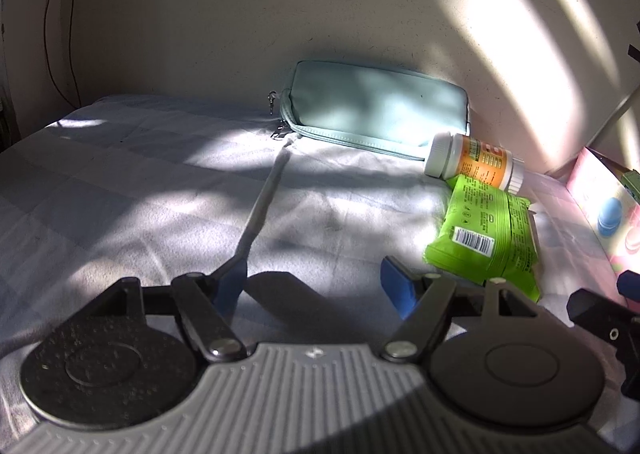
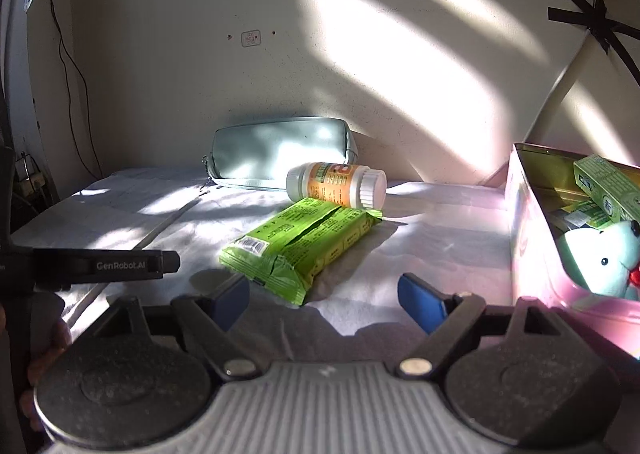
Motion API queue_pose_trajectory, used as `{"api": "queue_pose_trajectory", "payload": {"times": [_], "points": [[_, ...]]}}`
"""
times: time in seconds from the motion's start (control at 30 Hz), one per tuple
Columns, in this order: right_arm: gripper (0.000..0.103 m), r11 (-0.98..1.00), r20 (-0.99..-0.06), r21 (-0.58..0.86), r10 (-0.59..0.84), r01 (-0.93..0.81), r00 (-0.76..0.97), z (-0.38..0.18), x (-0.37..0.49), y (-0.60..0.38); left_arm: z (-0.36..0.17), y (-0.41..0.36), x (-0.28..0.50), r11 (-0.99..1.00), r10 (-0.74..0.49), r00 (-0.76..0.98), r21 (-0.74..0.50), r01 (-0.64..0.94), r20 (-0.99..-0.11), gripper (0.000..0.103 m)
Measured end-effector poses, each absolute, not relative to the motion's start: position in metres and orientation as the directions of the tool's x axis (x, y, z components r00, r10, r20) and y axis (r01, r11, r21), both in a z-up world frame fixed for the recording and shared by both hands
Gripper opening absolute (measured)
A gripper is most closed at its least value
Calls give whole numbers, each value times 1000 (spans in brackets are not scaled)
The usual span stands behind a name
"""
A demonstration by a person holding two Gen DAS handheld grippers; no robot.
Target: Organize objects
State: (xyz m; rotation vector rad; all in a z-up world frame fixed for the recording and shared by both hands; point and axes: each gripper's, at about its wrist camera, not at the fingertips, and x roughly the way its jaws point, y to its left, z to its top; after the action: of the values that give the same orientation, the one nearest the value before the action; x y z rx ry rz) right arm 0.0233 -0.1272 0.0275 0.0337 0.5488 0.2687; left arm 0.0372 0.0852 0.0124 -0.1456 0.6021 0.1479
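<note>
A green snack packet [image 2: 304,244] lies flat on the white cloth, just ahead of my right gripper [image 2: 324,300], which is open and empty. A white bottle with an orange label [image 2: 338,184] lies on its side behind the packet. A pale teal zip pouch [image 2: 280,152] leans against the wall. In the left wrist view the packet [image 1: 486,234], the bottle [image 1: 476,161] and the pouch [image 1: 380,108] sit ahead and to the right of my left gripper [image 1: 314,286], which is open and empty above the cloth.
A pink box [image 2: 532,254] stands at the right, holding a teal plush toy [image 2: 604,256] and a green carton [image 2: 608,184]. The box also shows in the left wrist view [image 1: 600,198]. The pouch's strap [image 1: 260,210] trails across the cloth. A wall stands close behind.
</note>
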Motion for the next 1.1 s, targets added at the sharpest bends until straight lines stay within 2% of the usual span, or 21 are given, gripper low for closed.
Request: {"api": "queue_pose_trajectory", "payload": {"times": [0.17,0.37,0.47,0.67,0.73,0.8,0.9,1.1], "points": [[89,960,-542,174,280,-220,792,27,67,-116,12,89,38,975,98,812,-107,-193,-575,75],[92,958,-616,262,257,-114,745,11,111,-104,14,90,38,974,131,818,-83,-213,-560,76],[98,963,-619,250,240,-103,748,2,118,-96,13,93,41,972,126,812,-94,-217,-569,76],[100,972,-634,184,230,-145,738,2,122,-82,13,93,40,973,124,811,-89,-212,-571,76],[98,973,-637,171,231,-158,735,2,123,-80,13,92,40,973,125,811,-89,-212,-571,77],[90,969,-633,160,245,-186,734,2,122,-78,13,92,40,972,124,810,-93,-215,-572,77],[83,966,-631,150,257,-210,732,3,120,-80,13,93,41,972,122,809,-98,-216,-575,77],[77,954,-625,145,293,-261,723,6,101,-90,13,95,41,970,110,806,-115,-216,-581,78]]}}
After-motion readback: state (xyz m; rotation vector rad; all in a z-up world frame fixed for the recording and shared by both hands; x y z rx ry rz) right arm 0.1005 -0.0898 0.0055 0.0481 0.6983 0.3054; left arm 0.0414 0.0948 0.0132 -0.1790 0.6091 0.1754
